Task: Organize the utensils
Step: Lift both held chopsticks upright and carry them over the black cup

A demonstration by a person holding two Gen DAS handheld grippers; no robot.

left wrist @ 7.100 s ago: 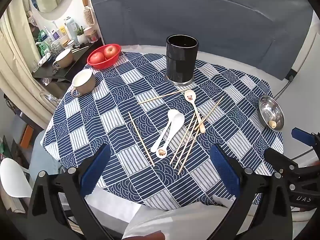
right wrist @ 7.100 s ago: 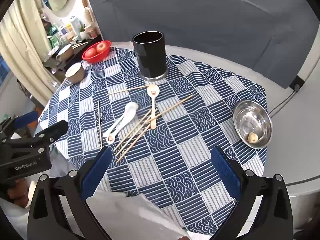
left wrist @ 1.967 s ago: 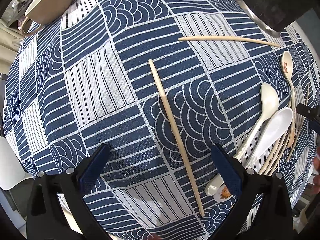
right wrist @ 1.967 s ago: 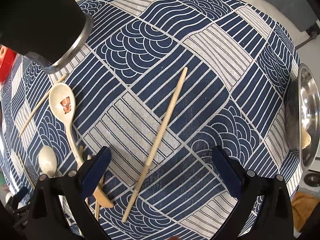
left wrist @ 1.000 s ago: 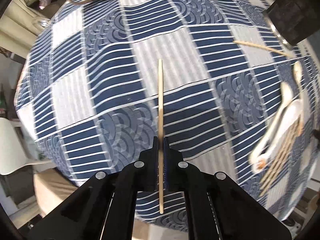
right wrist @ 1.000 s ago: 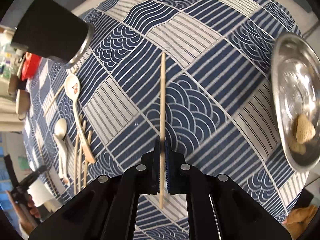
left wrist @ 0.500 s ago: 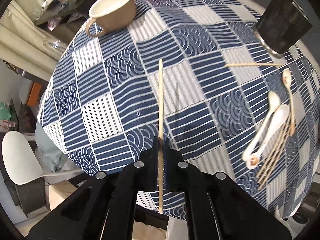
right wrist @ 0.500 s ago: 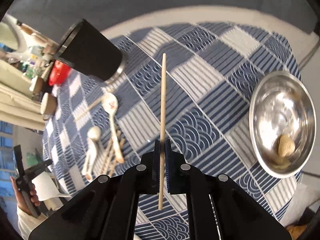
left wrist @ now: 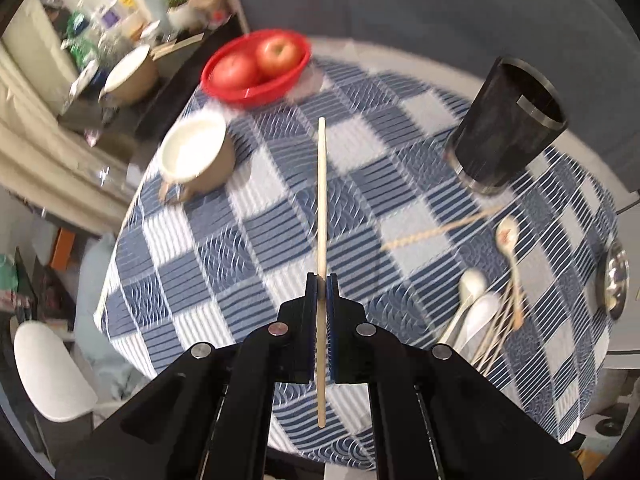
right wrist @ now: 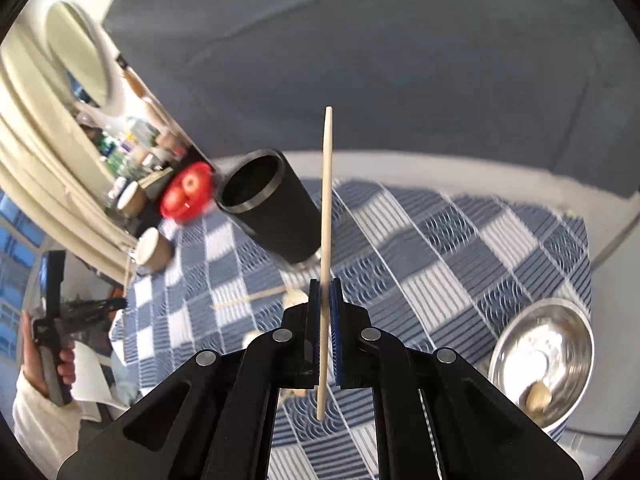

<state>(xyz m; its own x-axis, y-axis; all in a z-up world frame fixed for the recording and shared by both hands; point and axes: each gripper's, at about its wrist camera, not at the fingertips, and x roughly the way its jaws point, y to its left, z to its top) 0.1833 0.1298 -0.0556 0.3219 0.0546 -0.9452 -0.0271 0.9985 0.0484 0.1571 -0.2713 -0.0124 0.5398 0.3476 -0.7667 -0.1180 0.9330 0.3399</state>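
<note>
My left gripper (left wrist: 321,280) is shut on a wooden chopstick (left wrist: 322,200) and holds it above the blue checked tablecloth (left wrist: 280,232). My right gripper (right wrist: 325,285) is shut on another chopstick (right wrist: 327,184), lifted in the air with its tip to the right of the black holder cup (right wrist: 268,204). The cup (left wrist: 508,120) stands at the far right in the left wrist view. White spoons (left wrist: 472,304), a printed spoon (left wrist: 506,236), a bundle of chopsticks (left wrist: 500,324) and one lone chopstick (left wrist: 436,230) lie on the cloth to the right.
A red bowl of apples (left wrist: 256,68) and a tan mug (left wrist: 196,156) sit at the table's far left. A steel bowl (right wrist: 544,356) holding a small lump sits at the right edge. A side shelf with bottles (left wrist: 104,40) stands beyond the left edge.
Both grippers have risen and tilted up with their chopsticks, away from the cloth. The right gripper's chopstick now points beside the black cup.
</note>
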